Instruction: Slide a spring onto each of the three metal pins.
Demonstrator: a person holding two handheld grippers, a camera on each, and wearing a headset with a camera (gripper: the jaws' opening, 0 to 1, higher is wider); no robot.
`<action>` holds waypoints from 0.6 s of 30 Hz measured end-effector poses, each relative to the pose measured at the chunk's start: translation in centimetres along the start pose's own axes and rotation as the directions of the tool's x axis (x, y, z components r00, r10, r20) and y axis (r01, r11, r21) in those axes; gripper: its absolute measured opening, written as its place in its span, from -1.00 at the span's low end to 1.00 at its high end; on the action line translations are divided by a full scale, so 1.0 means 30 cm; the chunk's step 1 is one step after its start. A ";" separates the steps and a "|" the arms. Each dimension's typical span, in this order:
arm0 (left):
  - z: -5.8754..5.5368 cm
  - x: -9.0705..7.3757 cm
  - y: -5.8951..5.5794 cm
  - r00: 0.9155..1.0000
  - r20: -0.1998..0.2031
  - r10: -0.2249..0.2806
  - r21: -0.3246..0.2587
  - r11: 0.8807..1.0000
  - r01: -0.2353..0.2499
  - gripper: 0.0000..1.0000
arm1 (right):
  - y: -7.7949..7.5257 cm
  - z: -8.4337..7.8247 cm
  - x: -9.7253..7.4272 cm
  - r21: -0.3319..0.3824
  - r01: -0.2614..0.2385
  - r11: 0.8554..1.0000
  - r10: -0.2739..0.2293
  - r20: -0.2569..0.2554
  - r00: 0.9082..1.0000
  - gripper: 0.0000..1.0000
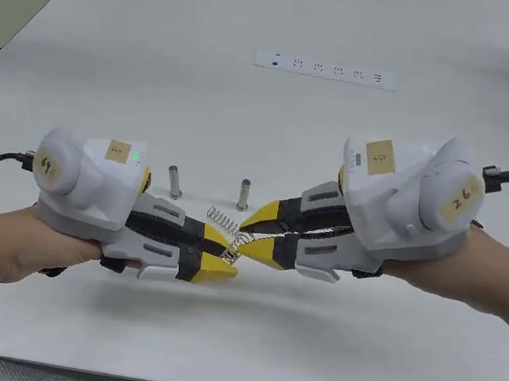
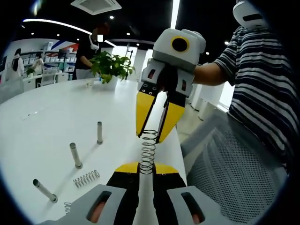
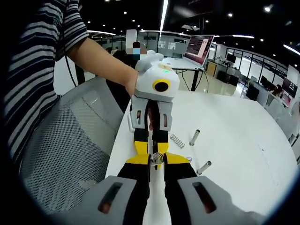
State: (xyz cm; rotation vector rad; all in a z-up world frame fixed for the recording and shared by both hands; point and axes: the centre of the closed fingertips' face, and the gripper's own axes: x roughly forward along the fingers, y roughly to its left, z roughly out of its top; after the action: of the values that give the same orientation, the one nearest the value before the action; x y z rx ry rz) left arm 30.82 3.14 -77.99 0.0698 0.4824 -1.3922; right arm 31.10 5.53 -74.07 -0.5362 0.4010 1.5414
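A steel spring is held in the air between both grippers, which meet tip to tip. My left gripper is shut on its near end. My right gripper is closed on the other end, its yellow fingers set about a spring's width apart. In the head view the left gripper and the right gripper meet over the table's near side. Three bare metal pins stand upright on the table. Another spring lies loose near one pin.
A white power strip lies at the far side of the white table. Another small spring lies near the closest pin. A mesh chair and the person's striped sleeve are just off the table edge.
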 end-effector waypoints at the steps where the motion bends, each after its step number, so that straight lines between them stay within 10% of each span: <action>1: 0.002 0.003 0.000 1.000 -0.001 0.001 0.001 1.000 -0.001 -0.97 | -0.001 0.006 0.002 -0.008 0.005 1.000 -0.005 0.003 1.000 -0.85; 18: 0.049 0.002 0.000 0.999 0.027 0.017 0.013 1.000 -0.018 -0.97 | 0.004 0.055 0.005 -0.165 0.102 0.981 -0.097 0.039 0.995 -0.85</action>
State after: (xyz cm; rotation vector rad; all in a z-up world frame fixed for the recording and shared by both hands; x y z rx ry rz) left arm 31.25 2.62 -76.68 0.0660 0.4489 -1.3778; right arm 30.84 6.57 -72.79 -0.6524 0.2185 1.4926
